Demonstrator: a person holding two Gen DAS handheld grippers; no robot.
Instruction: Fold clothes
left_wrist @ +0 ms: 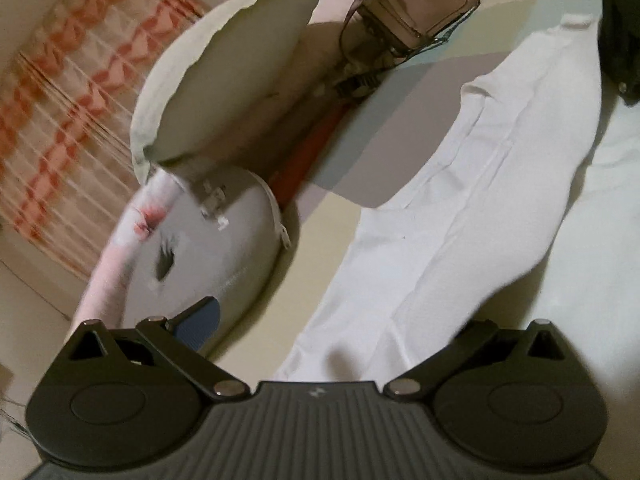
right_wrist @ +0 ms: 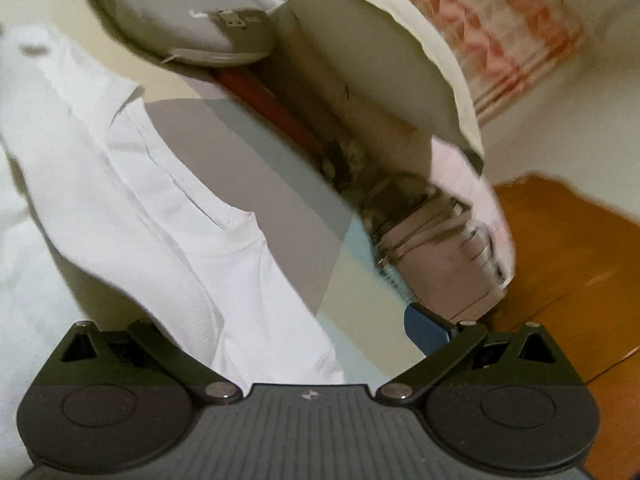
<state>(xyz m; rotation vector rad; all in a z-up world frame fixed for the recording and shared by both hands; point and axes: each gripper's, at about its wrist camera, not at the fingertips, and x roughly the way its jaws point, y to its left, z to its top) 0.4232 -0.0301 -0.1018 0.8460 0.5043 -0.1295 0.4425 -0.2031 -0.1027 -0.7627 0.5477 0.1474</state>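
Two claws, both spread wide. I see the left claw [left_wrist: 328, 332] with jaws apart over a white shirt [left_wrist: 460, 208], which runs ahead and to its right across the bed [left_wrist: 320, 248]; a grey case [left_wrist: 212, 240] sits ahead-left. The right claw [right_wrist: 312, 332] is also apart, shirt [right_wrist: 160, 200] ahead-left, a pink bag [right_wrist: 440, 252] ahead-right, a pillow [right_wrist: 400, 52] beyond.
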